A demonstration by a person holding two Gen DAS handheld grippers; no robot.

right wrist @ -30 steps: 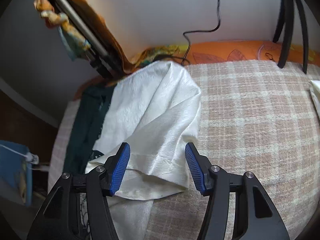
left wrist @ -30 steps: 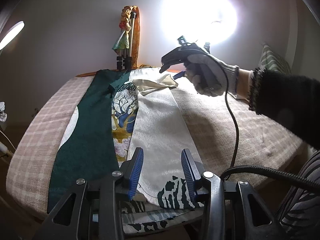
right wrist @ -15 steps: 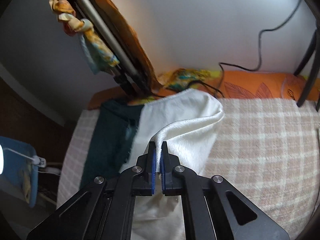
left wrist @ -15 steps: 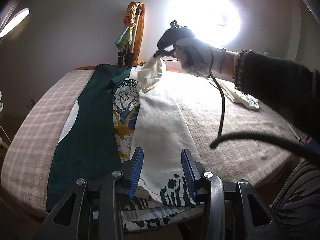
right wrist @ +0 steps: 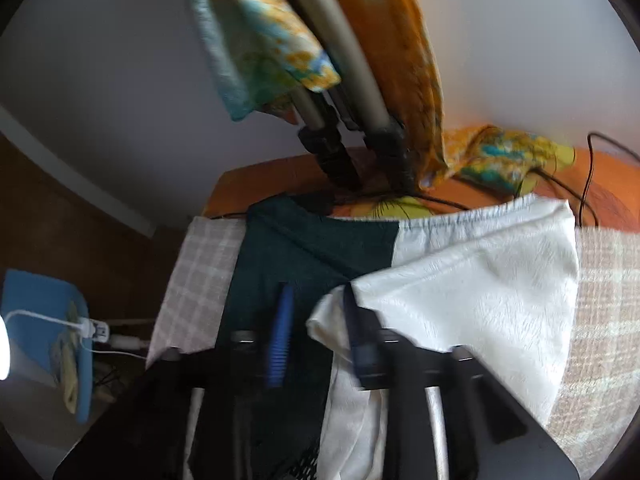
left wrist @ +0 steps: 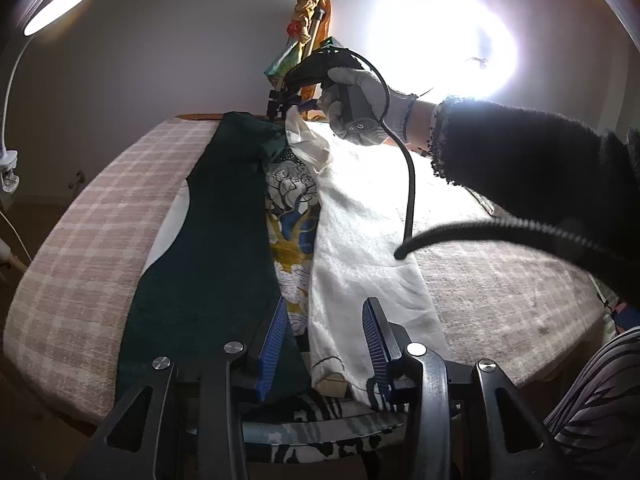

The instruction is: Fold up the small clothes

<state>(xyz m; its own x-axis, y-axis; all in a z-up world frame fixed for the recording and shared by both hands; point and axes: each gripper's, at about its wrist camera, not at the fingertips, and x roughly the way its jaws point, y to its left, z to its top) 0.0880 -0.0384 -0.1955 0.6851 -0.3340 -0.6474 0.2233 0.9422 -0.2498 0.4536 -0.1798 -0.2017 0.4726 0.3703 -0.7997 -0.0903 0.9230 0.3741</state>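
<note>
A long garment lies lengthwise on the checked table (left wrist: 88,240): a dark green panel (left wrist: 208,248), a printed tree strip (left wrist: 294,216) and a white panel (left wrist: 360,232). My left gripper (left wrist: 326,344) is open, low over the near end of the white panel. My right gripper (right wrist: 316,336) is open at the far end, its fingers standing astride the white panel's folded corner (right wrist: 472,292), next to the green panel (right wrist: 288,264). It also shows in the left wrist view (left wrist: 298,106), held by a gloved hand.
A tripod draped with orange and patterned scarves (right wrist: 360,72) stands at the table's far edge, close to the right gripper. An orange cloth and cables (right wrist: 560,184) lie behind the garment. A ring light (left wrist: 440,40) glares at the back; a desk lamp (left wrist: 56,8) stands left.
My right gripper was shut on the white panel's far corner half a second ago; it has now opened and moved left toward the green panel. The left gripper stayed open near the garment's end.
</note>
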